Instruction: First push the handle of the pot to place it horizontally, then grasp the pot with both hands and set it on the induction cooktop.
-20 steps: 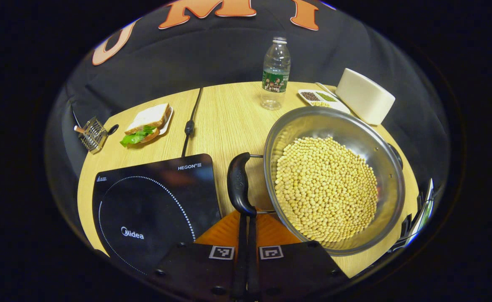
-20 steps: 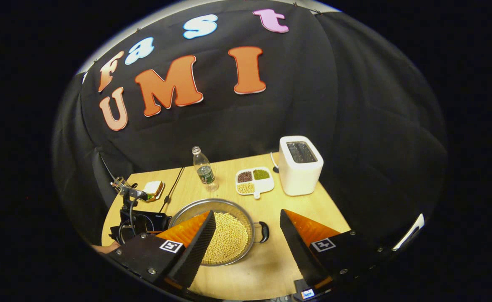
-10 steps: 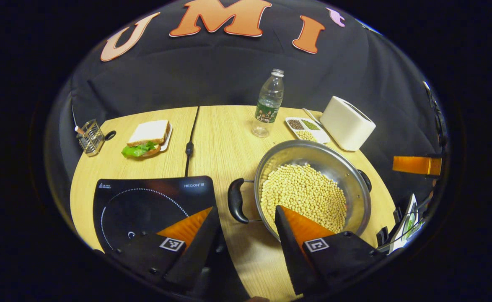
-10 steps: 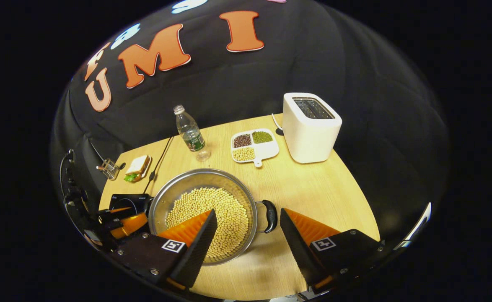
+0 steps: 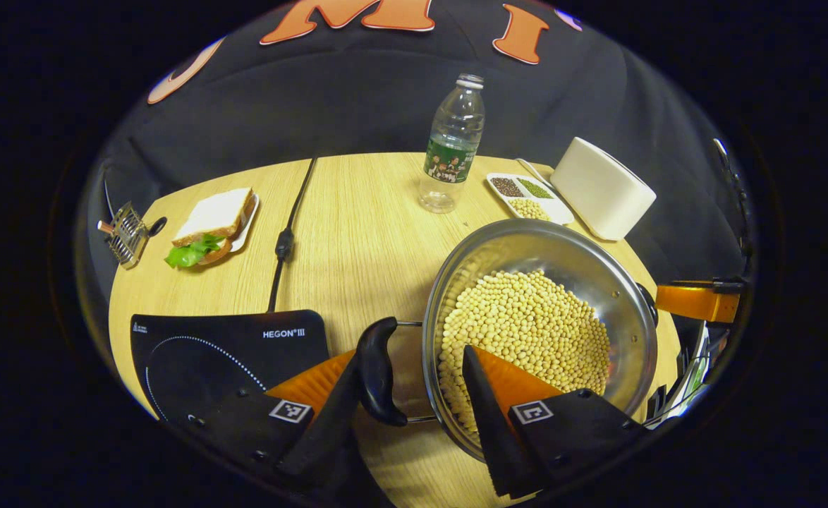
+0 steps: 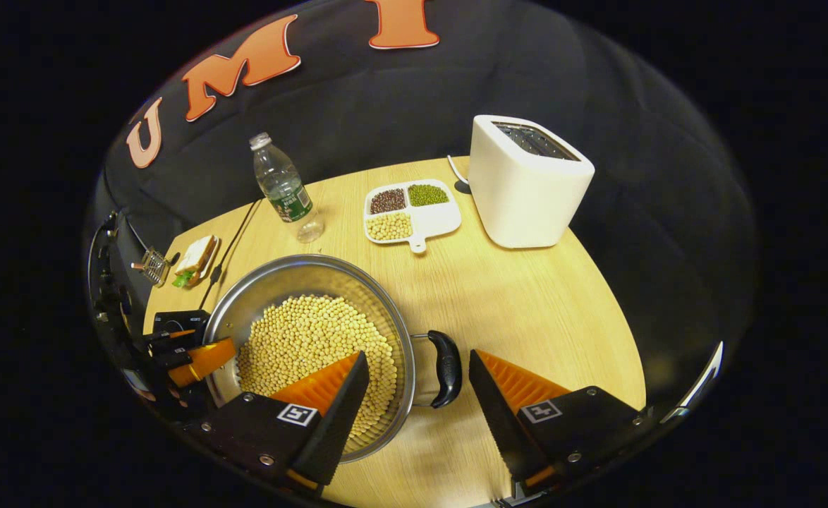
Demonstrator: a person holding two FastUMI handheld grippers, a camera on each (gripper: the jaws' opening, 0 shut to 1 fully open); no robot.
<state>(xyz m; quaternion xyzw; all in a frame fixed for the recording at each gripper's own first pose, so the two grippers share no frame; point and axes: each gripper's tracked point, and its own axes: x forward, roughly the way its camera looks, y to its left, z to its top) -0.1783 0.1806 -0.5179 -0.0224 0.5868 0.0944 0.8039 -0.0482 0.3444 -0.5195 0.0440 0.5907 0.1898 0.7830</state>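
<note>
Desk ahead: my left gripper gapes empty astride the pot's near handle; right gripper likewise.

In the left gripper view, the near corner of the induction cooktop lies hidden under the left-hand one of the fingers. The pot has its near rim covered by the other finger. In the right gripper view, beyond the fingers, the cooktop is mostly hidden behind the pot; the sandwich is too small to make out.
</note>
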